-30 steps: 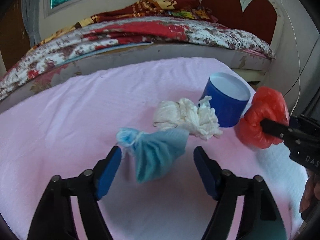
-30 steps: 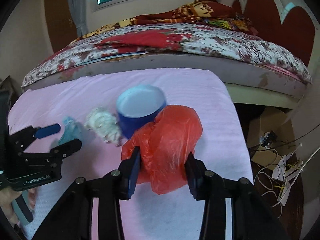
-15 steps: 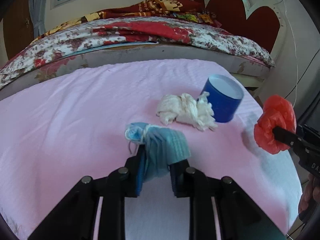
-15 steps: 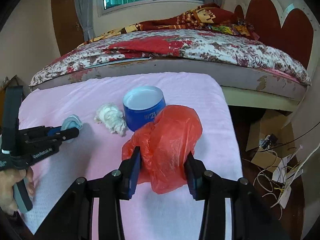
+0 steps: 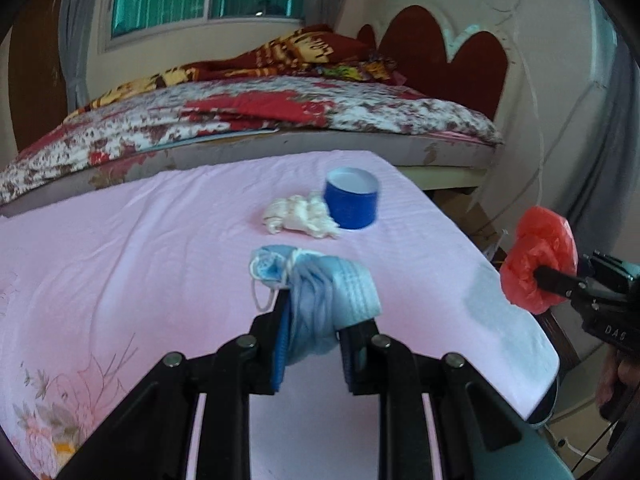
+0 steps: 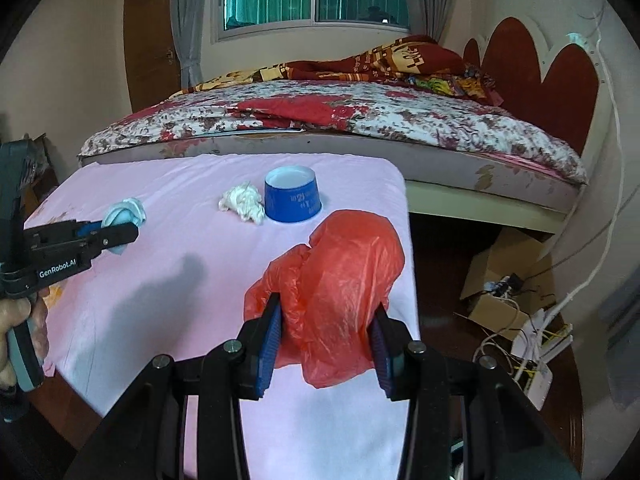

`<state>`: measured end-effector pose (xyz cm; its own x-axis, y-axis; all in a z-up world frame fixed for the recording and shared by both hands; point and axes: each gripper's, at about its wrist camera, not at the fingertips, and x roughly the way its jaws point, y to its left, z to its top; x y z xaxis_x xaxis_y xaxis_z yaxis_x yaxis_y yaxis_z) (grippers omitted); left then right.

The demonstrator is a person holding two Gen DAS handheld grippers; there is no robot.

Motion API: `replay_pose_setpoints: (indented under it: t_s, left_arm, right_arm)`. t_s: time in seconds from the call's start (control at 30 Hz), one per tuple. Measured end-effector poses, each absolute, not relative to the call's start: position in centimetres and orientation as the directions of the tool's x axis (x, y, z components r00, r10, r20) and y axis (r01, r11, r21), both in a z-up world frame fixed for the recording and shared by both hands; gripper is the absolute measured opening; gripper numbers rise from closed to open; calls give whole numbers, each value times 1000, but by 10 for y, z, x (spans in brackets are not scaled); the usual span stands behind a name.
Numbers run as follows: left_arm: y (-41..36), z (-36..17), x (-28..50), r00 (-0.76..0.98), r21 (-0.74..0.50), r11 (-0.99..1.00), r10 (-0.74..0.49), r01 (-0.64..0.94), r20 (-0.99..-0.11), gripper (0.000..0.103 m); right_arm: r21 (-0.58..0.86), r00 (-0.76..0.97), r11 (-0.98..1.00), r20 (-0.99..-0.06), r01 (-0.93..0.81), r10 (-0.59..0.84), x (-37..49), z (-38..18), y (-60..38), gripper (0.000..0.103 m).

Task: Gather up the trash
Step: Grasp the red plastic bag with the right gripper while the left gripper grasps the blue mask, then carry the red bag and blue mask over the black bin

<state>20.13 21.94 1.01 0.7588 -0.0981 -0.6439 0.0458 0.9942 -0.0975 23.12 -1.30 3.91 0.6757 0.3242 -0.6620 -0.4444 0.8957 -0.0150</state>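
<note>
The right claw (image 6: 325, 334) clamps a crumpled red plastic bag (image 6: 344, 280) above the pink-covered counter (image 6: 168, 280). At left, the left claw (image 6: 120, 232) grips a blue face mask (image 6: 124, 211). An inverted blue cup (image 6: 292, 199) stands touching a white tissue wad (image 6: 243, 200).

1. A pink sheet (image 6: 168, 320) covers the flat surface, smooth apart from faint creases, its near right corner rounding off over the edge.
2. An upside-down blue cup (image 6: 293, 199) stands on it toward the far right side.
3. A crumpled white tissue wad (image 6: 243, 201) lies just beside the cup, on its left, touching or nearly so.
4. A faint floral print (image 5: 52, 424) marks the sheet's near left part.
</note>
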Motion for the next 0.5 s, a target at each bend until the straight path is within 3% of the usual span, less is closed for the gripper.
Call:
replay_pose_setpoints:
  t_s: [0.37,0.5]
  left_arm:
    - [165,15,155,763,-125,987,-159,103,-626,23]
    - [129,16,143,764,-118,982,-188,146,-618,23]
  right_arm:
    - [-28,719,917,-631,-397,292,158,57,-94,43]
    - [40,715,929,-626,-369,311,147,54,-122,43]
